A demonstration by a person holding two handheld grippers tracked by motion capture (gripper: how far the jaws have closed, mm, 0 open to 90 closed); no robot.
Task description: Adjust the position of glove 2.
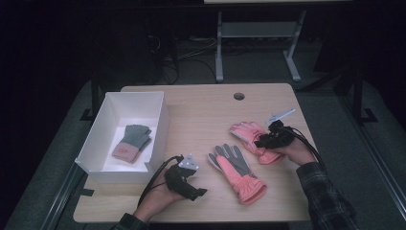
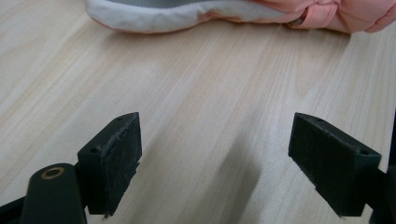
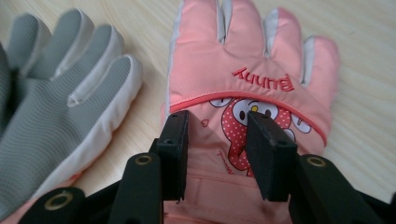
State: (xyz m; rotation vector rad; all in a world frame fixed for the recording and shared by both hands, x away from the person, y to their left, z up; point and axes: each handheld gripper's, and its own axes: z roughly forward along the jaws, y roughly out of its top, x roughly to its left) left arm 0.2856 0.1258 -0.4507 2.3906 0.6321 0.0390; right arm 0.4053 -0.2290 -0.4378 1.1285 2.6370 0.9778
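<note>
Two grippers are mine: the left gripper [image 1: 197, 190] rests near me on the table [image 1: 201, 115], jaws wide apart and empty, just short of the grey-palmed glove [image 1: 237, 170]. My right gripper [image 3: 217, 154] stands part open over the pink glove [image 3: 252, 79], gripping nothing. If it closes shallow, I'd pinch only loose fabric, and the glove could slip before reaching the box [image 1: 160, 122]

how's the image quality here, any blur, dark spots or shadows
High view: table lit, the room around it nearly black, slightly soft. Left gripper view: sharp wood grain, a faint shadow between the jaws of the left gripper. Right gripper view: pink glove crisp, grey-palmed glove blurred at its fingertips.
</note>
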